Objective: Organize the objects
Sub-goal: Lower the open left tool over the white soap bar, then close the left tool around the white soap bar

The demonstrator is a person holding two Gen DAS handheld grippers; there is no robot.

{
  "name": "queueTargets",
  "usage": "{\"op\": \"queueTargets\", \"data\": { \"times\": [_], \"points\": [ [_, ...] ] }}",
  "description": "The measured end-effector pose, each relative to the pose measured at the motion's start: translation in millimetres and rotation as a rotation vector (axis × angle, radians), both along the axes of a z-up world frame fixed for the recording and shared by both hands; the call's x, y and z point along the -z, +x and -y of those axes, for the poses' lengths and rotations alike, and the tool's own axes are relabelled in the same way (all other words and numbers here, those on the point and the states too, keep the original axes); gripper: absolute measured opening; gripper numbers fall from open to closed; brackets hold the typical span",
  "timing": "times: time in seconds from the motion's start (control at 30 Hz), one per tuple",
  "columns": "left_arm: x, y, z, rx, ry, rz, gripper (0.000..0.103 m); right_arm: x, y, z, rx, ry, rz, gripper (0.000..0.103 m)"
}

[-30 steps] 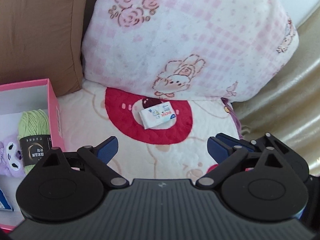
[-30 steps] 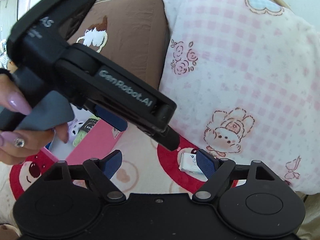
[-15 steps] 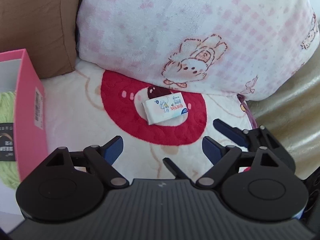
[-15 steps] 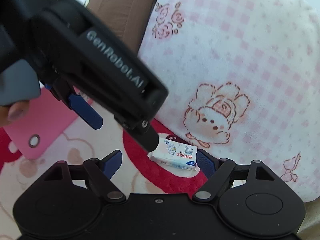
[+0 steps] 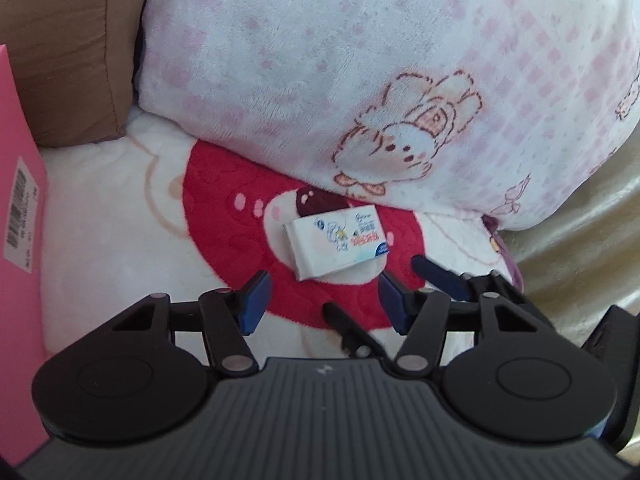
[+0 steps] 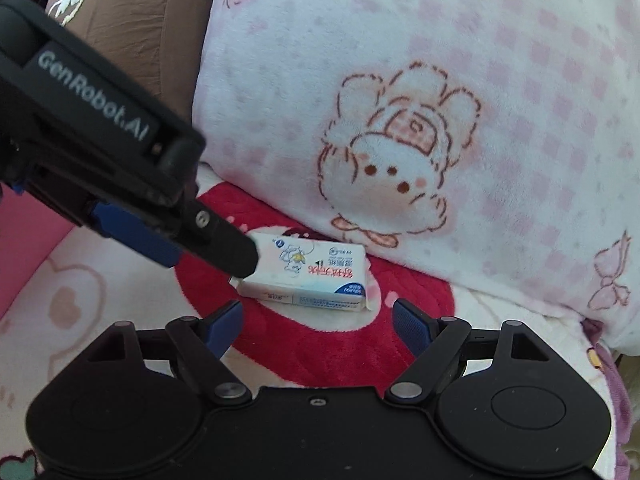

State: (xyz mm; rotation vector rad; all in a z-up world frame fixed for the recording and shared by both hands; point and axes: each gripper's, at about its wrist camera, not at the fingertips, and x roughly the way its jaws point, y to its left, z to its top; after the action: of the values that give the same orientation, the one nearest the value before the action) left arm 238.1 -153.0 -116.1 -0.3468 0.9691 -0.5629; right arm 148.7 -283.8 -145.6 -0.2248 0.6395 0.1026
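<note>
A small white tissue pack (image 5: 338, 242) with blue and red print lies on the red patch of a plush blanket (image 5: 100, 248), just in front of a pink checked pillow (image 5: 360, 80). My left gripper (image 5: 322, 300) is open, its blue pads on either side just short of the pack. My right gripper (image 6: 318, 322) is open too, right in front of the pack (image 6: 308, 276). In the right wrist view the left gripper's black body comes in from the left, its tip at the pack's left end. The right gripper's fingers (image 5: 438, 278) show at the left wrist view's lower right.
A pink box (image 5: 18, 208) with a barcode label stands at the left edge. A brown cushion (image 5: 68, 40) leans behind it, beside the pillow. A beige cover (image 5: 592, 240) lies to the right of the blanket.
Both grippers have moved forward and down toward the tissue pack, which looms larger now. The pink box has slid toward the left edge of the left wrist view, its contents out of sight.
</note>
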Motion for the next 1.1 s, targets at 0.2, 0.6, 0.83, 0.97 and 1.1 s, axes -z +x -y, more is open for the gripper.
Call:
{"op": "queueTargets", "data": {
  "times": [0.2,0.6,0.83,0.97,1.1],
  "points": [
    [12.2,10.5,8.5,-0.032,0.009,0.015,0.050,10.0,11.0,-6.6,-0.051,-0.061,-0.004,0.084],
    [35.5,16.0,13.1,-0.004,-0.006,0.019,0.026,16.2,18.6,4.8,-0.057,0.022,-0.005,0.090],
    [35.7,14.6,14.8,0.007,-0.010,0.042,0.025,13.1,13.5,0.6,-0.097,0.038,0.016,0.090],
    [35.2,12.4,11.1,0.013,-0.022,0.035,0.025,9.9,13.2,4.4,-0.093,0.099,-0.001,0.090],
    [34.6,7.3,12.2,0.027,0.019,-0.003,0.026,7.3,12.7,-0.4,-0.108,0.095,-0.029,0.090]
  ]
}}
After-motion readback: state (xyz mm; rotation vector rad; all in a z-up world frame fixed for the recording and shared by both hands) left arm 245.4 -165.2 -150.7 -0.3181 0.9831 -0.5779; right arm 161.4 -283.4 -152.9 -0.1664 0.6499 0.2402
